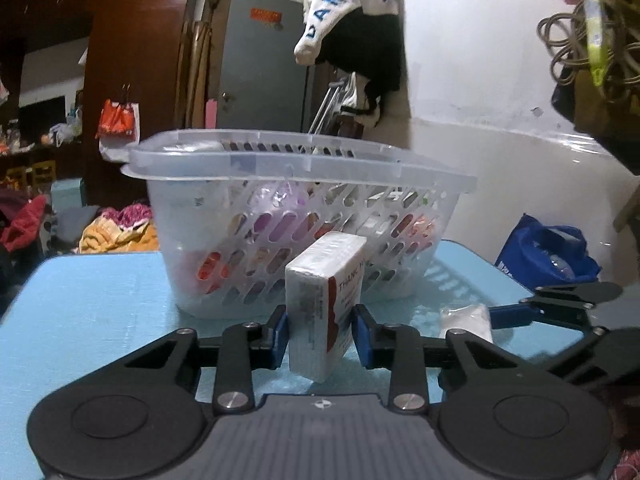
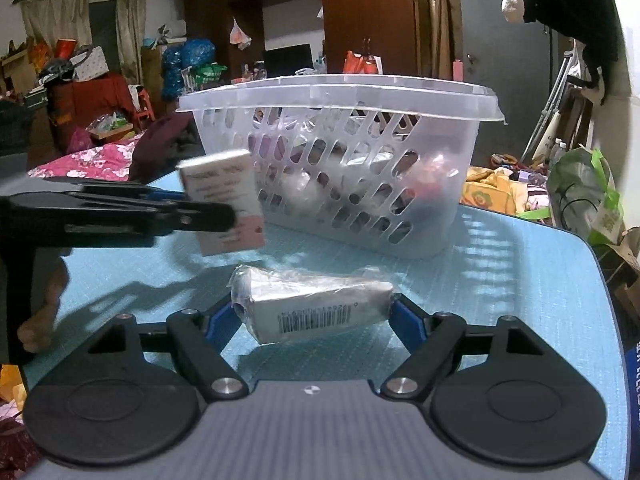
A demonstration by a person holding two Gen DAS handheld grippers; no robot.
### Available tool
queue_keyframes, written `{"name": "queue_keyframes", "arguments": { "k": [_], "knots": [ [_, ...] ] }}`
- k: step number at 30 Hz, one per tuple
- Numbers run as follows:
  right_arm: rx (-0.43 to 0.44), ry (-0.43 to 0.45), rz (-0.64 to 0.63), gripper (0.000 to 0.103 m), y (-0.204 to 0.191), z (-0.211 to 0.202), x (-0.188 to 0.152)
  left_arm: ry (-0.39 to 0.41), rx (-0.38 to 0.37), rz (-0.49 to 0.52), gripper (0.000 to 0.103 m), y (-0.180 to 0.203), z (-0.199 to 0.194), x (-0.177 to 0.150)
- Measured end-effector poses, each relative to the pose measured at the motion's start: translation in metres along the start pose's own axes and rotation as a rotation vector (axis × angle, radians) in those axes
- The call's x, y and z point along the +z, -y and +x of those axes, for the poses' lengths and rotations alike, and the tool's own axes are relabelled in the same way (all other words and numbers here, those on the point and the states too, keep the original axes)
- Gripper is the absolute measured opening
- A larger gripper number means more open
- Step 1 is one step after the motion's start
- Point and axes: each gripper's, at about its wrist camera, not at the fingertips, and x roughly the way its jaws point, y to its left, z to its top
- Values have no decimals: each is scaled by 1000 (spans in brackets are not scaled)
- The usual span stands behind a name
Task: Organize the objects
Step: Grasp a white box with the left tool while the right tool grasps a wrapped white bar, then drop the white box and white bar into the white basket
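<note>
Left tongs (image 1: 320, 334) clamped an upright box (image 1: 326, 304) above the worktop (image 1: 100, 300); right tongs (image 2: 316, 312) gripped a wrapped packet (image 2: 316, 306); basket (image 2: 340, 168) contents were indistinct.

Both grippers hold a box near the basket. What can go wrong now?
1. The left gripper holds the white and red cardboard box only by its lower part, so it may tip.
2. The clear plastic slotted basket has a wide rim; a box may catch on it.
3. The plastic-wrapped white box in the right gripper may slip.
</note>
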Motion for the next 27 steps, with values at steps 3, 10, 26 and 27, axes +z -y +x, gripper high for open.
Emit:
{"name": "queue_keyframes", "arguments": {
  "k": [3,10,26,27],
  "knots": [
    [-11,8,-8,82,-2,-1,0,27,-37,-30,37,-7,-7,-2],
    [-43,98,-33,81,-6,-16,-5,83,-101,-40,37,-4,-12,-3],
    [-43,264,-26,81,-6,-39,-9,168,-95,-41,36,-1,-29,-8],
    [-40,291,-23,81,-6,-45,-11,186,-95,-46,36,0,-34,-9]
  ]
}}
